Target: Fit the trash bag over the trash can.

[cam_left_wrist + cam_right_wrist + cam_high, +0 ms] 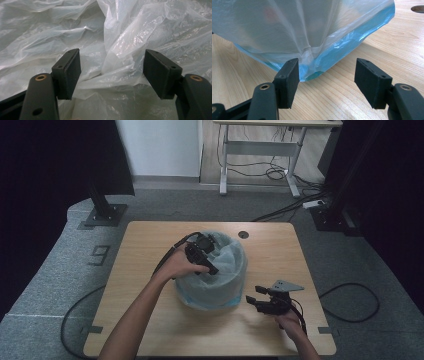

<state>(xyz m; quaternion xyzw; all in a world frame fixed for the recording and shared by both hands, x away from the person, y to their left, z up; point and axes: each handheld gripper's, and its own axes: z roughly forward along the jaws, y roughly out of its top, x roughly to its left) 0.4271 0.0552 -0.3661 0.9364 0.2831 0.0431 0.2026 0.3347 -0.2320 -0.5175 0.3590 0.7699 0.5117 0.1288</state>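
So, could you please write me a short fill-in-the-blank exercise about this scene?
1. The left gripper reaches down into the plastic ____.
2. The bin liner covers a bin coloured ____.
3. The right gripper has its jaws ____, beside the bin.
4. The bin stands on a ____ table.

Missing words: liner; blue; open; wooden

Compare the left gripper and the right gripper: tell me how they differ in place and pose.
The left gripper reaches down into the plastic bag, with crumpled film between and behind its jaws; the right gripper sits low over the table beside the bag, facing its blue bottom edge. The right gripper carries a grey three-cornered plate; I see none on the left gripper. Both stand open, gripping nothing.
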